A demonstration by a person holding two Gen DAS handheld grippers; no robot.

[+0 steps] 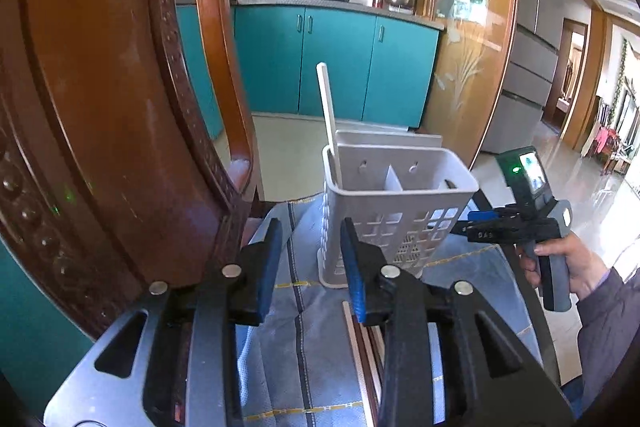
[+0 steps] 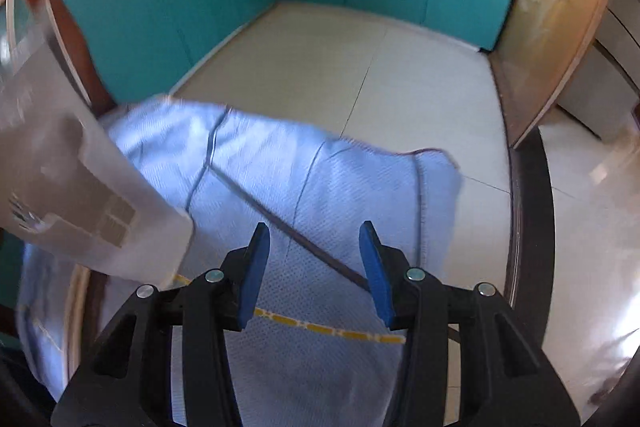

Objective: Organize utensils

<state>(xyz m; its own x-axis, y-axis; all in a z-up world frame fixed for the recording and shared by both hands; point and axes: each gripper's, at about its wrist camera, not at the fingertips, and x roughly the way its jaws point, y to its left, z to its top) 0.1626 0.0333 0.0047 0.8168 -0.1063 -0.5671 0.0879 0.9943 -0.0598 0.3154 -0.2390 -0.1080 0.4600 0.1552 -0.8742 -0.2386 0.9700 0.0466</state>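
A white slotted utensil caddy (image 1: pixel 400 203) stands on a blue checked cloth (image 1: pixel 308 327). One long white utensil handle (image 1: pixel 330 115) sticks up from its left compartment. My left gripper (image 1: pixel 310 227) sits just in front of the caddy, open, with only cloth between its blue pads. Several chopsticks (image 1: pixel 362 347) lie on the cloth under its right finger. In the left wrist view a hand (image 1: pixel 576 267) holds my right gripper (image 1: pixel 474 225) at the caddy's right side. In its own blurred view the right gripper (image 2: pixel 314 231) is open above the cloth (image 2: pixel 320 187). A dark thin stick (image 2: pixel 288 231) lies there, and the caddy (image 2: pixel 80 187) is at left.
A carved wooden chair back (image 1: pixel 100 107) rises close on the left. The table's dark rim (image 2: pixel 532 227) curves along the right, with tiled floor (image 2: pixel 400 67) beyond it. Teal cabinets (image 1: pixel 320 59) and a wooden door panel (image 1: pixel 472 47) stand farther back.
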